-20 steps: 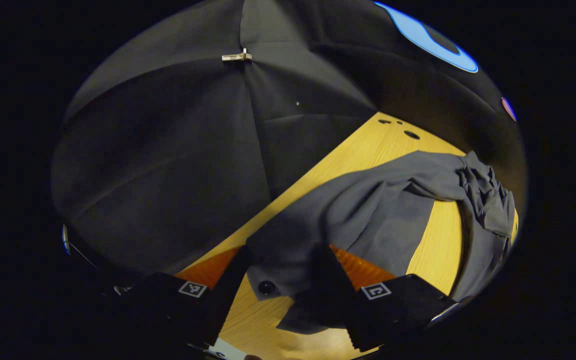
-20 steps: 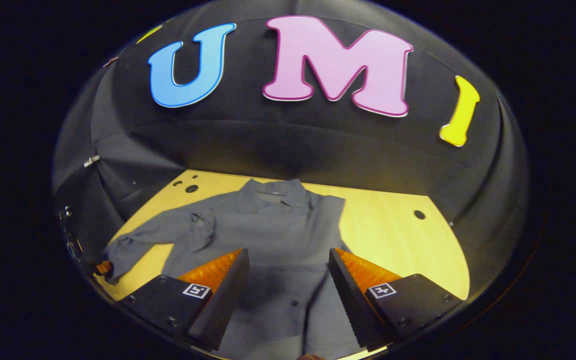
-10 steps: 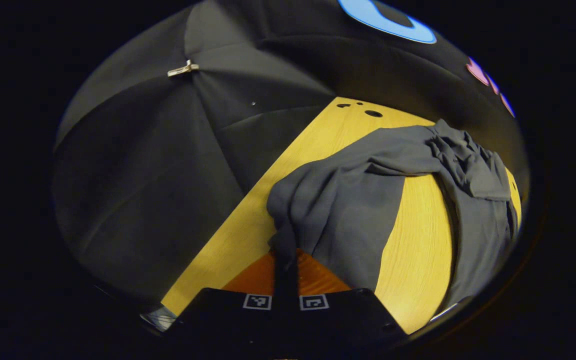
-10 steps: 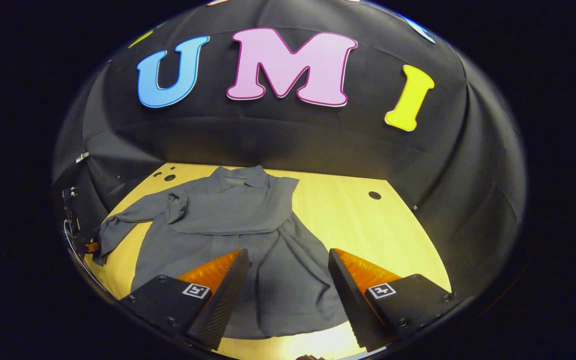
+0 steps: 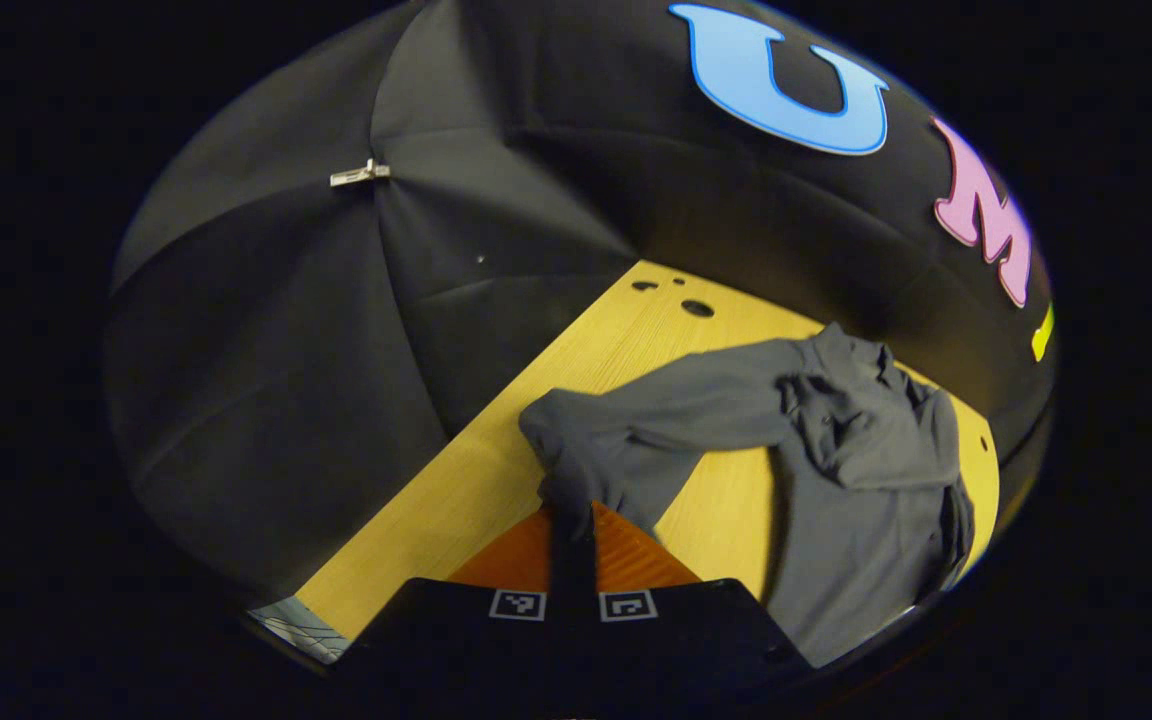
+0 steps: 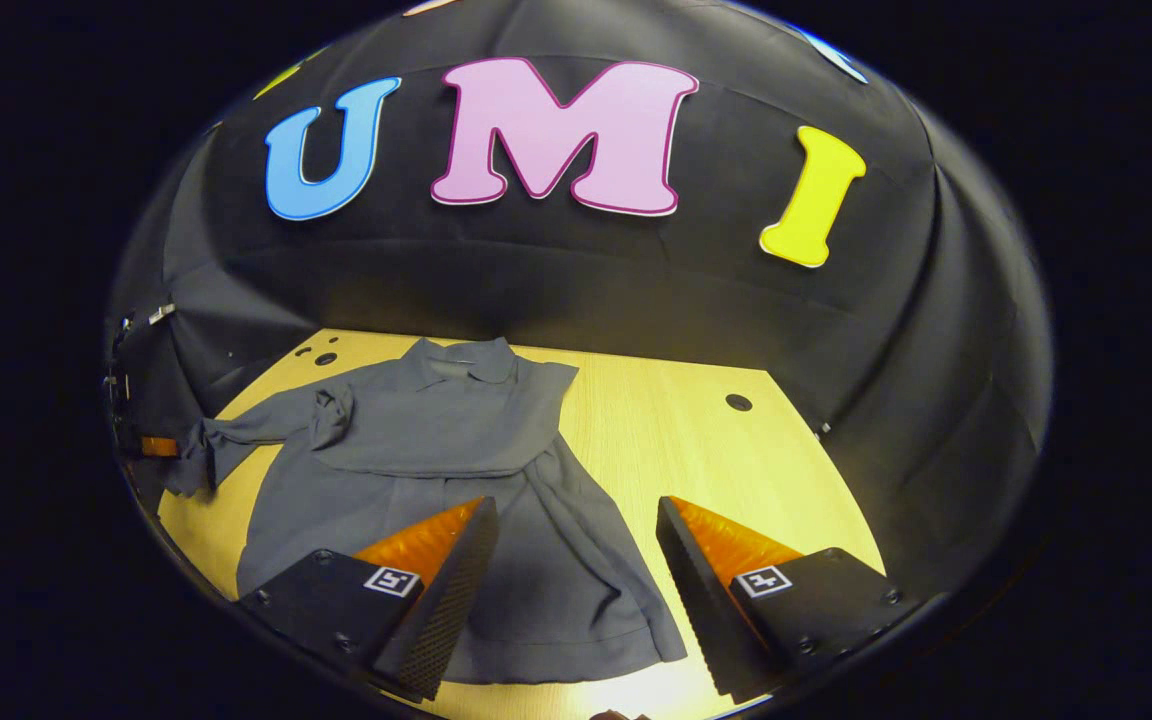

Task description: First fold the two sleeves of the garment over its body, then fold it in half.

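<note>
A: Left gripper (image 5: 573, 510) first: fingers pressed together, pinching the cuff end of the grey sleeve (image 5: 656, 425), held low over the wooden table (image 5: 496, 470).

B: And the sleeve stretches from that pinch away to the right, toward the bunched shoulder of the shirt (image 5: 866, 500). In the right gripper view that same gripper (image 6: 151, 446) sits at the far left edge of the table, at the tip of the outstretched sleeve (image 6: 256, 430).

A: Right gripper (image 6: 573, 580) is wide open, nothing between the fingers, hovering above the near hem.

B: The shirt (image 6: 456, 470) lies flat on the table (image 6: 696, 450), collar toward the far wall, hem near. Its right sleeve is already folded across the chest; the left one points out sideways.
</note>
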